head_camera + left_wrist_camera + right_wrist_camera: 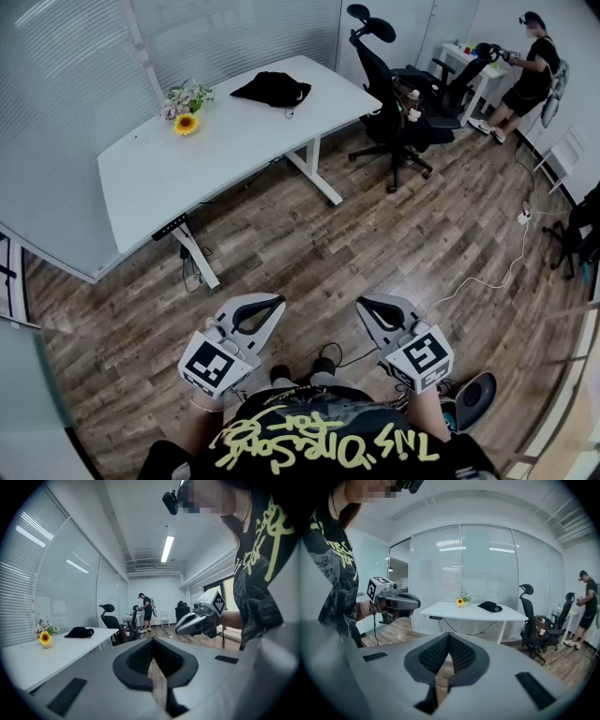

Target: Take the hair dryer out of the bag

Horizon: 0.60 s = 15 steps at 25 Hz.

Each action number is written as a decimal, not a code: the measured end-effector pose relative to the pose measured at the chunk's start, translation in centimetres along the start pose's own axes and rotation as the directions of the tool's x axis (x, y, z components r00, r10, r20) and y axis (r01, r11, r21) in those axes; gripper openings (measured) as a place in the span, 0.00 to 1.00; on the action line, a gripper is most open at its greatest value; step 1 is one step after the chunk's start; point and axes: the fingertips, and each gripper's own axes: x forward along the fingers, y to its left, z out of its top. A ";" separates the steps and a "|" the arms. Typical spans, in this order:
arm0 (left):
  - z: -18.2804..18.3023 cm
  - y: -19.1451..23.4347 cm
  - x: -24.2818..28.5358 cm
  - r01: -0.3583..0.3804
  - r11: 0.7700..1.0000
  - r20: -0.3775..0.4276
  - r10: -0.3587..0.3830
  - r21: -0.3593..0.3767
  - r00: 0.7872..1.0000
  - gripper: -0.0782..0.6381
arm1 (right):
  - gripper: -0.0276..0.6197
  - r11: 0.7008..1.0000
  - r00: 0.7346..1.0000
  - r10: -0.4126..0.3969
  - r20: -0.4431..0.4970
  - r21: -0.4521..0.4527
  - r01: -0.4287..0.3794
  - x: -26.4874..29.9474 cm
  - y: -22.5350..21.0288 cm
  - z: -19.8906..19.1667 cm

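Both grey plastic grippers are clenched, empty. The left gripper [278, 302] and the right gripper [360, 302] press their dimpled black pads [139, 657] together in a V. Well ahead of both, a soft black bag [272, 88] lies slumped on a smooth white table [187, 173] with a curved edge. A small bouquet [186, 105] stands at the bag's left. Bare wood-plank floor [328, 244] lies between. A black mesh chair [394, 103] stands ahead and right of the right gripper.
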 end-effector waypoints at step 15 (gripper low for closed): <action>-1.2 0.0 0.0 -0.038 0.999 -0.025 0.038 -0.007 0.999 0.10 | 0.05 1.000 1.000 0.009 -0.009 -0.002 -0.009 -0.2 0.4 -0.9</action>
